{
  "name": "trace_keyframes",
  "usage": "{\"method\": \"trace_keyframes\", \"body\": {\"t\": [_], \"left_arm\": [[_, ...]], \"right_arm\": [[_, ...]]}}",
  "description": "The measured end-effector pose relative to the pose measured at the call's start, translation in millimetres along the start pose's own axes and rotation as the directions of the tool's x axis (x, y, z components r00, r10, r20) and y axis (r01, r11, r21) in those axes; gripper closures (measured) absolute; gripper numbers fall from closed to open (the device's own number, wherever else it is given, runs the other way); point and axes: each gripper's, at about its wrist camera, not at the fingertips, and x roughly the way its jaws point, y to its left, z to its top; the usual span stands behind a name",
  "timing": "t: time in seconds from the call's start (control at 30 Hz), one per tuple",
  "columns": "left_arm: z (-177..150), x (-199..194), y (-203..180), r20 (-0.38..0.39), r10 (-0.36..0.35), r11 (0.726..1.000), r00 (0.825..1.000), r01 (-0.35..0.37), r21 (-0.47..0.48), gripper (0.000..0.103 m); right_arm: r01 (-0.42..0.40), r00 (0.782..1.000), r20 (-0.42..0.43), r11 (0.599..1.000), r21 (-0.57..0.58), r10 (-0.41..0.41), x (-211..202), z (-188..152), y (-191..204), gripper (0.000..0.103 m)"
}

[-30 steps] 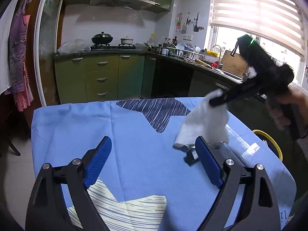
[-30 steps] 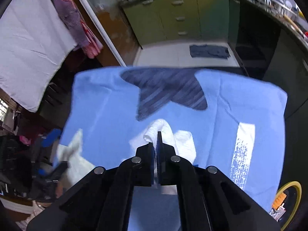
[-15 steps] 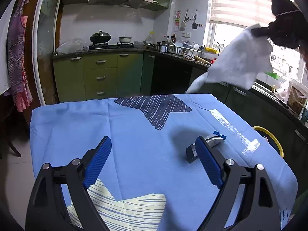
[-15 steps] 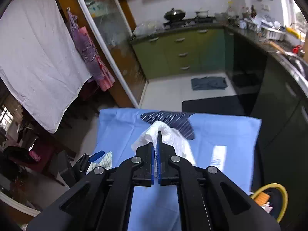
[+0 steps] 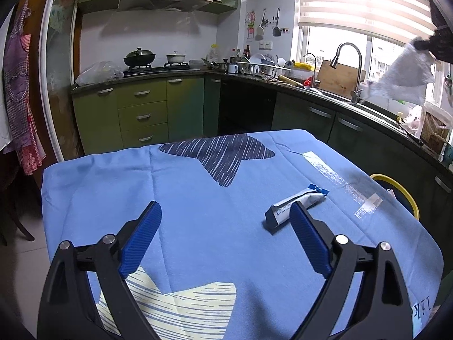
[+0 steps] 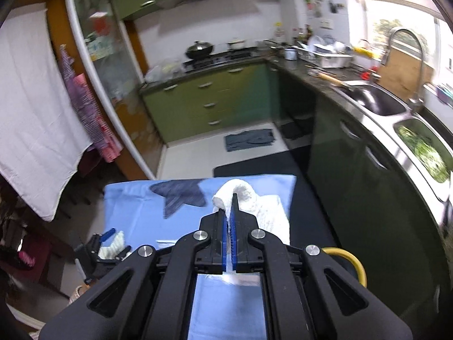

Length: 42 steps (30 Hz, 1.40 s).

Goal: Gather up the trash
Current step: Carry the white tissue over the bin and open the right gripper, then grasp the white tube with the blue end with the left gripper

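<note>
Spread wide and still opening, the jaws of the left gripper [image 5: 223, 235] hang over the blue cloth-covered table [image 5: 198, 198] with nothing between the ribbed blue pads. In the left wrist view, a small white-and-blue crinkled wrapper packet [image 5: 297, 202] lies on the cloth just beyond the right-hand finger, untouched. A yellow-rimmed dark bin [image 5: 402, 195] peeks out past the table's right edge. High at the upper right, the white crumpled paper towel [image 5: 402, 76] dangles in the air from the black tip of the right gripper [image 5: 424, 46].

From the right wrist view, the right gripper's [image 6: 228, 221] jaws are pressed together on a fold of that paper towel [image 6: 254, 201], which drapes down over the right side of the fingers, well above the table. The bin's yellow rim [image 6: 351, 257] shows below and to the right.

This looks like the carry step: one piece of trash is lifted and on its way to the bin. Next, the right hand would need to get over the rim and let go, while the left closes on the packet.
</note>
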Motion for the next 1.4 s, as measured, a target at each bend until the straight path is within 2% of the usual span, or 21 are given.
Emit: {"method": "trace_keyframes", "body": {"t": [0.2,0.33,0.4,0.57,0.67,0.7,0.73,0.8,0.87,0.97,1.1,1.2,1.27,1.4], "left_arm": [[-2.0,3.1,-2.6,-0.011,0.001,1.0,1.0,-0.001,0.013,0.015],[-3.4,4.8,-5.8,-0.017,0.001,1.0,1.0,0.0,0.023,0.015],[-3.7,4.9,-7.3,-0.018,0.002,1.0,1.0,-0.001,0.031,0.015],[-5.2,5.5,-10.6,-0.022,0.008,0.999,1.0,-0.007,0.048,0.015],[-5.4,6.0,-11.2,-0.026,0.001,0.999,1.0,0.0,0.047,0.015],[-5.6,6.0,-11.6,-0.028,0.0,0.999,1.0,0.001,0.048,0.015],[-5.9,6.2,-12.3,-0.029,0.0,0.999,1.0,0.001,0.051,0.015],[-6.5,6.1,-13.7,-0.029,0.001,0.998,1.0,0.001,0.059,0.014],[-6.9,6.6,-14.3,-0.032,-0.003,0.998,0.999,0.005,0.061,0.014],[-7.7,7.7,-16.3,-0.039,-0.011,0.998,0.999,0.014,0.064,0.013],[-8.8,8.7,-24.0,-0.052,-0.044,0.996,0.998,0.048,0.08,0.012],[-7.8,8.9,-39.0,-0.06,-0.073,0.989,0.996,0.08,0.124,0.011],[-5.9,9.2,-50.8,-0.072,-0.095,0.982,0.993,0.106,0.156,0.01],[5.7,15.8,-72.3,-0.148,-0.174,0.96,0.974,0.201,0.195,0.01]], "right_arm": [[0.078,0.996,-0.039,0.993,0.086,-0.075,-13.4,-39.8,-69.3,0.1],[0.13,0.988,-0.104,0.981,0.147,-0.115,-0.5,-69.0,-109.0,0.1],[0.152,0.979,-0.163,0.972,0.182,-0.122,15.2,-87.4,-134.5,0.1],[0.225,0.955,-0.244,0.946,0.234,-0.167,54.0,-122.1,-173.8,0.099],[0.24,0.937,-0.312,0.935,0.259,-0.154,85.7,-145.1,-189.7,0.099],[0.263,0.914,-0.374,0.933,0.244,-0.159,103.0,-158.7,-195.1,0.095],[0.283,0.893,-0.417,0.932,0.227,-0.169,114.4,-167.2,-198.3,0.077],[0.322,0.851,-0.487,0.928,0.188,-0.197,133.3,-190.3,-202.9,0.056],[0.347,0.837,-0.5,0.922,0.17,-0.223,133.9,-204.4,-200.4,0.056],[0.323,0.87,-0.452,0.922,0.214,-0.199,115.0,-217.2,-197.5,0.056],[0.327,0.899,-0.374,0.919,0.22,-0.23,79.4,-232.5,-185.5,0.052],[0.272,0.928,-0.323,0.932,0.239,-0.187,57.7,-237.1,-170.7,0.048],[0.262,0.938,-0.292,0.933,0.246,-0.187,50.1,-236.7,-163.3,0.046],[0.2,0.968,-0.204,0.946,0.256,-0.149,33.1,-232.0,-156.2,0.046]]}}
